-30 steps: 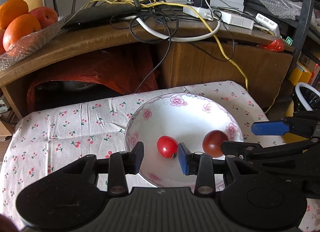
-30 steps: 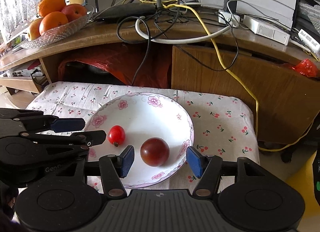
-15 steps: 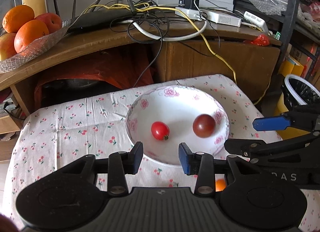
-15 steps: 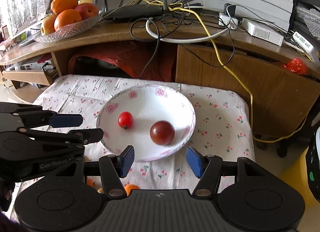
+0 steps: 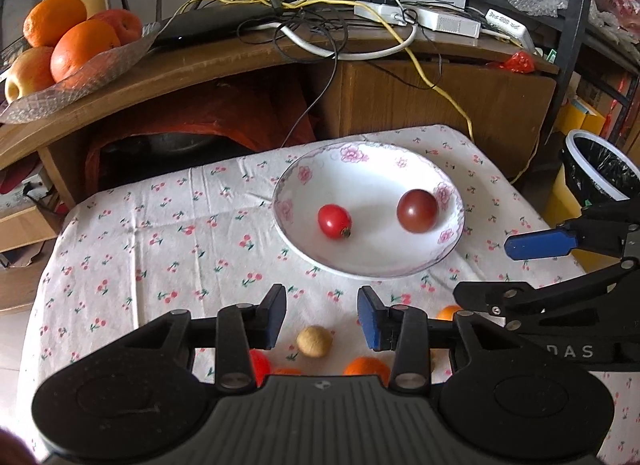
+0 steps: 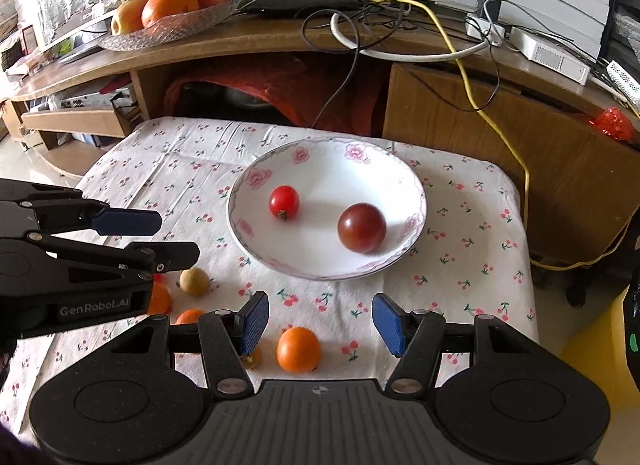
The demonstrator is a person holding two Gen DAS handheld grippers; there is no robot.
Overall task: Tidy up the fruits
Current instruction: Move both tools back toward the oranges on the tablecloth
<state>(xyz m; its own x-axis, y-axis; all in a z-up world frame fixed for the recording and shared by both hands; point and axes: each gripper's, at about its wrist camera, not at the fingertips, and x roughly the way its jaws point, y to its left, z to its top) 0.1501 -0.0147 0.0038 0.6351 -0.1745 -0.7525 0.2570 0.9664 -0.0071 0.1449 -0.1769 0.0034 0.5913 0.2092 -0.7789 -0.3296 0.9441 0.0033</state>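
A white floral bowl (image 5: 372,271) (image 6: 256,233) sits on the cherry-print cloth. Inside it lie a small red tomato (image 5: 334,221) (image 6: 284,201) and a dark purple-red tomato (image 5: 417,210) (image 6: 361,227). In front of the bowl lie loose fruits: a tan longan (image 5: 314,341) (image 6: 193,282) and small oranges (image 5: 367,369) (image 6: 298,349). My left gripper (image 5: 322,319) is open above the cloth, empty, with the longan just past its tips. My right gripper (image 6: 320,323) is open and empty, the orange between its fingers from this angle.
A glass dish of oranges and apples (image 5: 68,49) (image 6: 172,5) stands on the wooden desk behind, beside a router and tangled cables (image 5: 320,25). A bin with a black liner (image 5: 600,173) stands to the right of the table. The cloth-covered table edge drops off on the left and right.
Both grippers have pulled back from the bowl toward the table's front. The two tomatoes stay in the bowl, and the loose fruits in front have come into view.
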